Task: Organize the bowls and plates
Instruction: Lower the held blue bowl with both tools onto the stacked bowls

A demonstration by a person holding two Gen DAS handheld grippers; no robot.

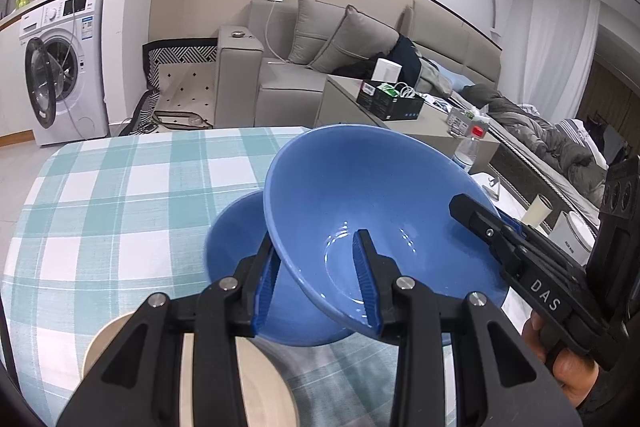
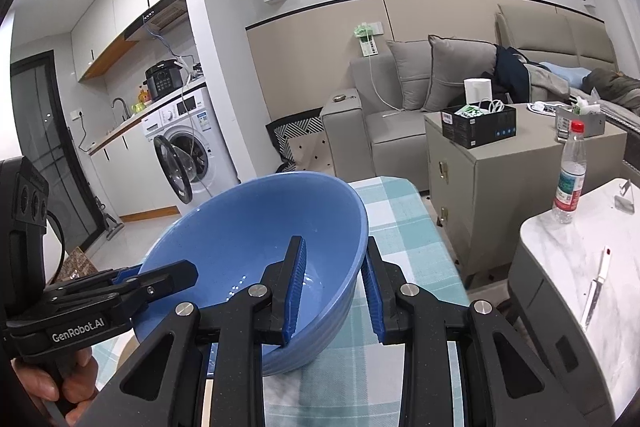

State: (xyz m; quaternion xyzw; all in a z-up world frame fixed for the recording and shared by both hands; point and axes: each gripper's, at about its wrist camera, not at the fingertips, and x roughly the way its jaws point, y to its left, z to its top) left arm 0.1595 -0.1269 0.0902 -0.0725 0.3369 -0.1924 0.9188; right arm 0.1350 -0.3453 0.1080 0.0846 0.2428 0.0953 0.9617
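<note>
Because both grippers pinched the same bowl (image 1: 360, 219) at opposite sides of its rim, the load was shared and the bowl hung tilted above the table (image 1: 112, 195). The left gripper (image 1: 320, 279) had one pad inside the wall and one outside, jaws narrowed onto the rim nearest its camera. The right gripper (image 2: 334, 291) did likewise on its own side, its inner pad lying against the glossy inside and its outer pad against the ribbed outer wall. Each tool showed in the other's view, reaching in from the side with a hand (image 2: 60, 379) on its grip.

A second bowl (image 1: 240, 251) of the same blue sat on the checked cloth directly below and partly behind the raised one. This arrangement suggested a nesting step: the held bowl was probably being carried over the lower one to be stacked inside it. The tilt was likely a consequence of the two grips sitting at unequal heights, and it would need levelling before release.

A pale plate (image 1: 264, 379) lay near the table edge under the left gripper, largely masked by the jaws; whether it touched the lower bowl could not be determined.

A slip at either rim grip would swing the bowl onto the other.
</note>
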